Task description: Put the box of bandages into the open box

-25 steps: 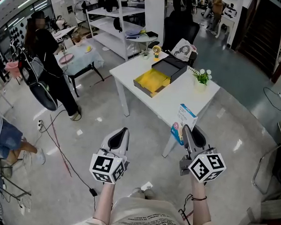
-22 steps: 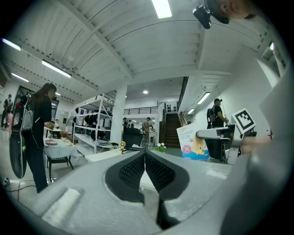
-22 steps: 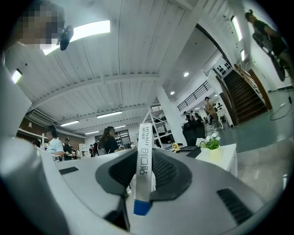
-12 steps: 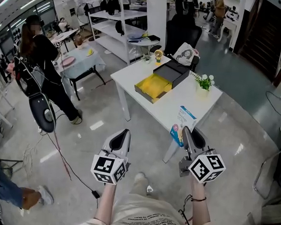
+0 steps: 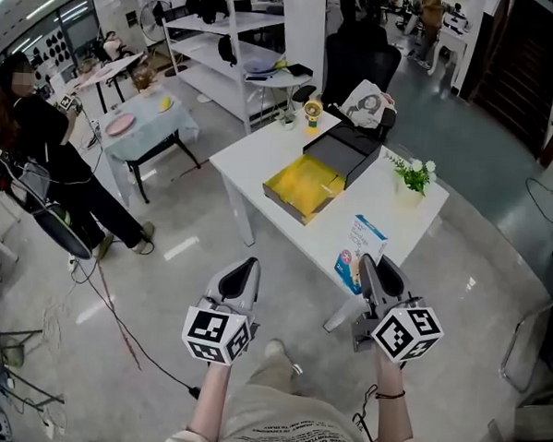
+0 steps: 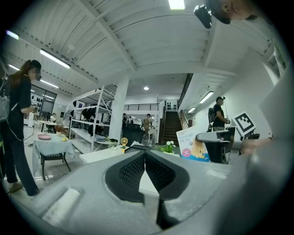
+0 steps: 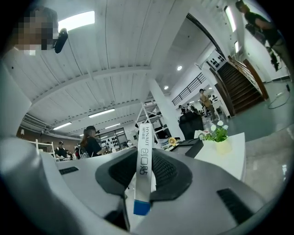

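Observation:
The bandage box, white and blue with a pink spot, stands upright in my right gripper, whose jaws are shut on its lower end, in the air before the white table's near corner. Looking along the right gripper, the box's narrow edge runs up between the two pads. The open box, yellow inside, lies on the table with its black lid behind it. My left gripper hangs over the floor, shut and empty; its own view shows the left gripper's tips meeting, with the bandage box at its right.
A small potted plant stands at the table's right corner. A black chair and white shelves stand behind the table. A person in black stands at the left by a small table. Cables lie on the floor.
The table has slid a little down and right in the head view. The person in black has walked further left. Both grippers hold as before.

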`<state>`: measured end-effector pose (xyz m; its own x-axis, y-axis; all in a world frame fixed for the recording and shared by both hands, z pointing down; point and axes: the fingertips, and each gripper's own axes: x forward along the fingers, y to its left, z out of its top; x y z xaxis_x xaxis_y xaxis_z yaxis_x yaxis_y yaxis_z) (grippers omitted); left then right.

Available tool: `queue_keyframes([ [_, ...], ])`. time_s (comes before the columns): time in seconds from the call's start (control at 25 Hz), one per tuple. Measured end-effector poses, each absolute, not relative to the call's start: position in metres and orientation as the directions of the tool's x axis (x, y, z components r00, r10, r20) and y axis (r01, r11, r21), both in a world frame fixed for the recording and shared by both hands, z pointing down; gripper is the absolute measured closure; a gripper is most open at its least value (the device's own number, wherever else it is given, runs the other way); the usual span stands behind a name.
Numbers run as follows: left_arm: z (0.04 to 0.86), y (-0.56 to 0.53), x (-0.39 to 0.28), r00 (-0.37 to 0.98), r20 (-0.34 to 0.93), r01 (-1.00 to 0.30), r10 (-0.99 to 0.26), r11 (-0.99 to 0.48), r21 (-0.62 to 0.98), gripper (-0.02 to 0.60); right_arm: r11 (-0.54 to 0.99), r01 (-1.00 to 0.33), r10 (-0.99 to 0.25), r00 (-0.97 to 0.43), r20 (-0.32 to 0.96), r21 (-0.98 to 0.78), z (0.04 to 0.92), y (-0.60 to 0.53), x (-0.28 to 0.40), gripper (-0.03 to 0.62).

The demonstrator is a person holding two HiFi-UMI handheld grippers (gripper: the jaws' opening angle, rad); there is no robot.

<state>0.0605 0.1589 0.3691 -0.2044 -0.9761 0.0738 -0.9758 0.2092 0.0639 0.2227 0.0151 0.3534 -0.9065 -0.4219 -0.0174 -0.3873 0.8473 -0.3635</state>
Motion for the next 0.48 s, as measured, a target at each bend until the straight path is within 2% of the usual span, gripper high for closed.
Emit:
queue_keyframes([
  [0.48,0.382,0.087,-0.045,-0.143,0.096,-0.984,-0.985,0.152,0.093,0.559,0.798,-0.449,-0.481,-0.877,0.025,-0.403,0.365,-0.050,0.130,0.502],
])
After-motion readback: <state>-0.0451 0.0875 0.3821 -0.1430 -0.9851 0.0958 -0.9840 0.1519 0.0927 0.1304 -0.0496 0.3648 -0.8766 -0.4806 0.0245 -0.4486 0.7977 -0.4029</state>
